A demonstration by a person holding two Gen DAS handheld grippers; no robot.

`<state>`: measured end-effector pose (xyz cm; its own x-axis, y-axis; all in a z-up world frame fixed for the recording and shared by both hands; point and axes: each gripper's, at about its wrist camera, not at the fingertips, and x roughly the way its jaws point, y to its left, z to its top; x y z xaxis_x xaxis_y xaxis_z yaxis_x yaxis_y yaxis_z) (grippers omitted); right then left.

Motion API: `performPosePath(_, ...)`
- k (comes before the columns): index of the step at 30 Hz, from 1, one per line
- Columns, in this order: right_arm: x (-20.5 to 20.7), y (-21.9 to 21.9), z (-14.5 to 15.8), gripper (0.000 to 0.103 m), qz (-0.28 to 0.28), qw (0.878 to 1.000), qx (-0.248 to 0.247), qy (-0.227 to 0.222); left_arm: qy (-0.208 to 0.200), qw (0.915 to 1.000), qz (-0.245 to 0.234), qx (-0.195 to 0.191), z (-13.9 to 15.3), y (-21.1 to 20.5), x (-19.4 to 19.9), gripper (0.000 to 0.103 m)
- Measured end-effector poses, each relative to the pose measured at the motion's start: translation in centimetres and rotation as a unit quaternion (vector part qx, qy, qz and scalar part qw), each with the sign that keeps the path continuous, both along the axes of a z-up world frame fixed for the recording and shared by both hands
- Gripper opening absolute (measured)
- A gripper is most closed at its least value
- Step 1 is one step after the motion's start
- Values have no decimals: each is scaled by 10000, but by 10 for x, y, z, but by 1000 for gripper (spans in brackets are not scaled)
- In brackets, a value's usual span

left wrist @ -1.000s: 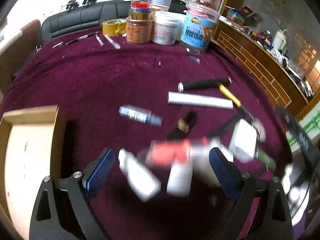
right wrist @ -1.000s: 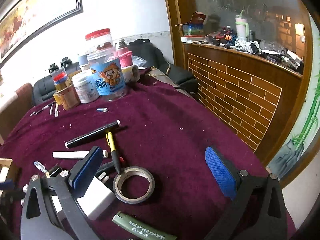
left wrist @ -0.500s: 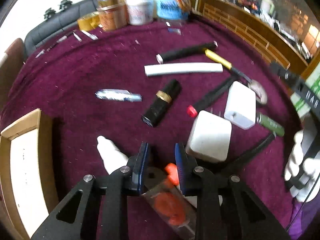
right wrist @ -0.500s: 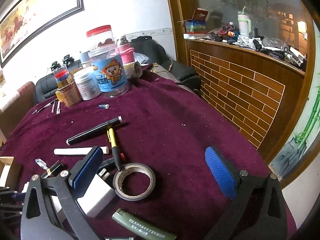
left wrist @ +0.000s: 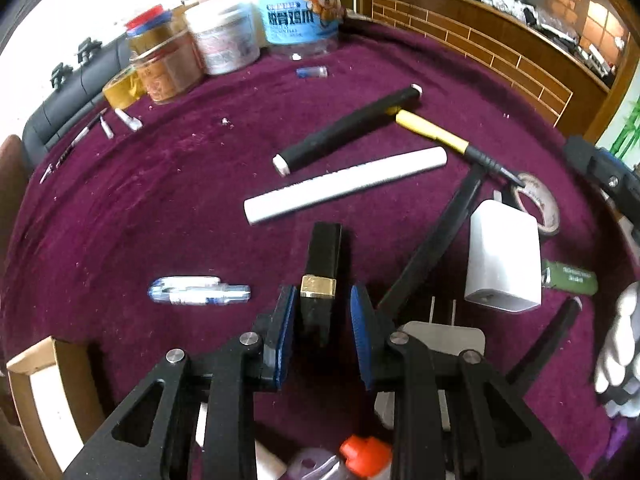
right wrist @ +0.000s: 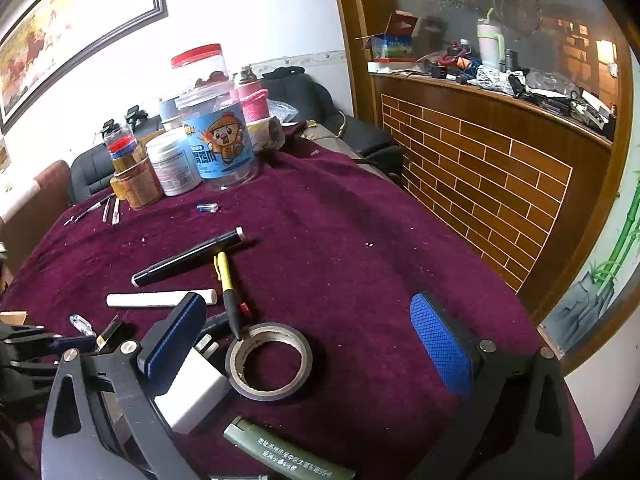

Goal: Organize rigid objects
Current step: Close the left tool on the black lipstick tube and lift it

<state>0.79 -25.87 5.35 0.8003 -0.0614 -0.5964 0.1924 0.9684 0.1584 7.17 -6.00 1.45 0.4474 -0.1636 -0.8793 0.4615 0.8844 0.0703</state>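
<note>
Both pads of my left gripper straddle the black lipstick tube without gripping yet, so I close squarely below its gold band, while my right gripper hangs spread wide.

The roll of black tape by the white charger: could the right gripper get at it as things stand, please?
Probably yes. The right gripper is wide open with the black tape roll lying flat between its fingers; only the yellow-handled screwdriver tip rests on its far rim.
</note>
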Motion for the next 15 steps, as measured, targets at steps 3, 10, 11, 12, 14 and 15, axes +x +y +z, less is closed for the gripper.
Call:
performPosePath(3,0,2,0,102,10,10000,-60,-1,35,9999,99,-108,0,1,3,23)
performPosePath(10,2,3,-2,102,-15,9999,-112,60,-111,9993,299,-173,0,2,-1,23)
performPosePath(11,2,3,-2,102,-17,9999,-118,64,-144,9993,306,-152,-1,2,-1,24)
performPosePath(12,2,3,-2,102,-19,9999,-125,72,-186,9993,310,-113,-1,1,-2,24)
performPosePath(14,2,3,-3,102,-21,9999,-124,89,-246,9992,321,-26,0,-1,-4,25)
performPosePath(15,3,3,-3,102,-22,9999,-119,98,-276,9990,343,59,0,-3,-6,24)
